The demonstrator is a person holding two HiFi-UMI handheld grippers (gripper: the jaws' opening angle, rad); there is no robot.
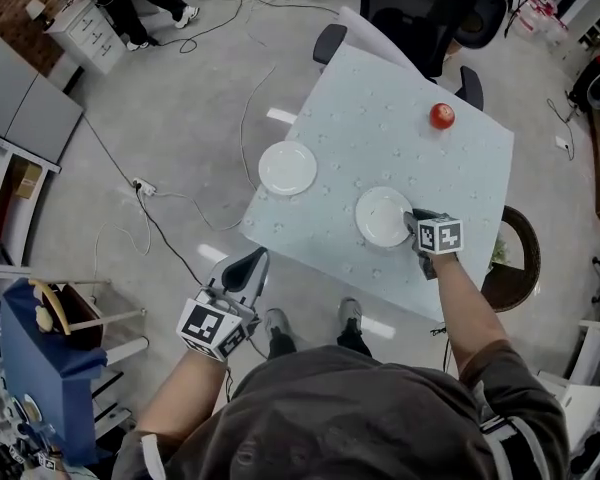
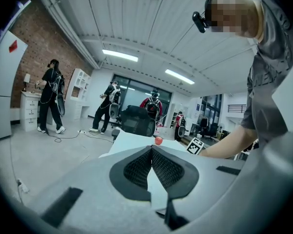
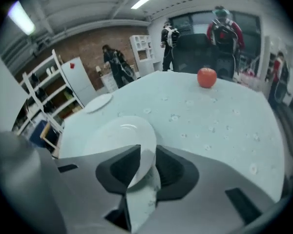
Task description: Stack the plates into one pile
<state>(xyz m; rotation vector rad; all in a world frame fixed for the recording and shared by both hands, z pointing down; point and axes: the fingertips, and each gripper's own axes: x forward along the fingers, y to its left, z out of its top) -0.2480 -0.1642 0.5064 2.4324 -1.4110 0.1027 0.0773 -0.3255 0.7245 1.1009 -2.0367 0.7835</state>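
Two white plates lie apart on the pale blue table [image 1: 420, 158]: one [image 1: 287, 167] near the left corner, the other [image 1: 383, 216] near the front edge. My right gripper [image 1: 412, 220] reaches down at the near plate's right rim. In the right gripper view that plate [image 3: 118, 138] has its rim between the jaws [image 3: 147, 152], which stand apart without pressing on it; the far plate [image 3: 97, 102] shows behind. My left gripper [image 1: 252, 264] hangs off the table's front left, over the floor, shut and empty [image 2: 151, 152].
A red apple [image 1: 441, 116] sits near the table's far right. A black office chair [image 1: 410, 13] stands at the far edge, and cables [image 1: 170, 193] trail over the floor at left. A blue cart [image 1: 40, 358] is at lower left. People stand in the background [image 2: 51, 99].
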